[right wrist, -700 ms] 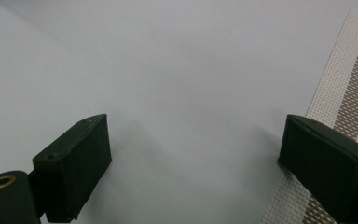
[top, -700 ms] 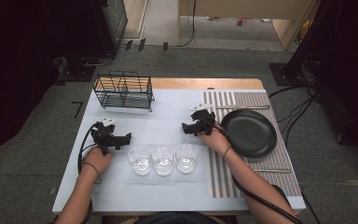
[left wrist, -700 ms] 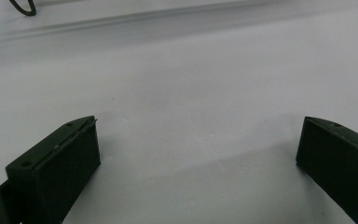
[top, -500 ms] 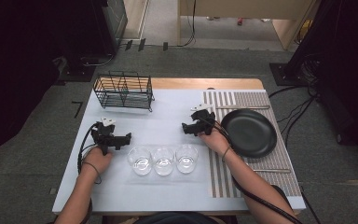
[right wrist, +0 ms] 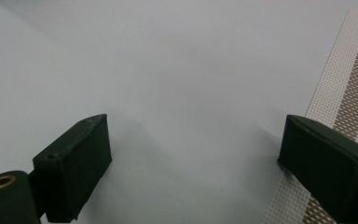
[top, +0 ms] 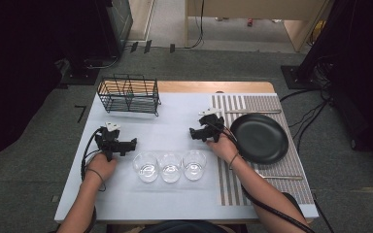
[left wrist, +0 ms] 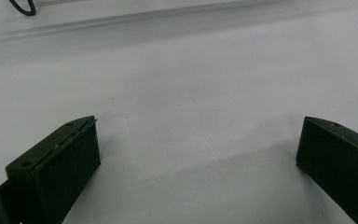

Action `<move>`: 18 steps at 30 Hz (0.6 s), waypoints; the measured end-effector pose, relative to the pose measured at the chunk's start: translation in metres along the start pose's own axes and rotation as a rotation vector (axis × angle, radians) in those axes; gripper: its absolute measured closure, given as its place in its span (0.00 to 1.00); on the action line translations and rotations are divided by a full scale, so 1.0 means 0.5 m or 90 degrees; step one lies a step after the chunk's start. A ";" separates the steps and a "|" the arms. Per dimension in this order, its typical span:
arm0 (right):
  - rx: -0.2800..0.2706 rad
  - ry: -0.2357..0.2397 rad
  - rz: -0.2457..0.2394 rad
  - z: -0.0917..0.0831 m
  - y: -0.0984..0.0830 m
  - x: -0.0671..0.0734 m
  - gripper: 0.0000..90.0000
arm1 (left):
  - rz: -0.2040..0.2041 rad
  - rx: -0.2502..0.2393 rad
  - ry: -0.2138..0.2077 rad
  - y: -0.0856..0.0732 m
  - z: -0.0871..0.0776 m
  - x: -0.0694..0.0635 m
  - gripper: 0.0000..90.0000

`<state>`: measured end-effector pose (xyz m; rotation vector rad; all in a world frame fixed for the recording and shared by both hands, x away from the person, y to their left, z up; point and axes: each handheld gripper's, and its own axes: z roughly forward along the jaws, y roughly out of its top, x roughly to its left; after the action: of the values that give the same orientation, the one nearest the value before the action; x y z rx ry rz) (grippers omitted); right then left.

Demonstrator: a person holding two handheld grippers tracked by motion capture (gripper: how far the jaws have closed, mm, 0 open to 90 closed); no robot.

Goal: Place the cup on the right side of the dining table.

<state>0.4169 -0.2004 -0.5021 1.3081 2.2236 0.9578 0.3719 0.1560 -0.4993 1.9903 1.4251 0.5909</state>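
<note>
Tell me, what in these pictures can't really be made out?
- Glasses: high view, too small to tell whether they hold water.
- Wire rack: high view, too small to tell whether anything lies inside.
- Utensils on the striped mat: high view, thin slivers beside the black plate, kind unclear.
- Left gripper and right gripper: bodies cut off by the bottom edge.

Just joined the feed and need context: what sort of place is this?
Probably a lab or recording room staged as a dining setup: a table with glasses, black plate and wire rack, with cables trailing on the carpet.
</note>
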 end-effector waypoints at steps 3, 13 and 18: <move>0.000 0.000 0.000 0.000 0.000 0.000 0.10 | 0.000 0.000 0.000 0.000 0.000 0.000 0.00; 0.001 0.002 0.001 0.000 0.000 0.000 0.10 | 0.000 0.000 0.000 0.000 0.000 0.000 0.00; 0.000 0.003 0.002 0.000 0.000 -0.001 0.10 | 0.000 0.000 -0.001 0.000 0.000 0.000 0.00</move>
<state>0.4173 -0.2007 -0.5023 1.3105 2.2266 0.9627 0.3720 0.1561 -0.4993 1.9905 1.4250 0.5894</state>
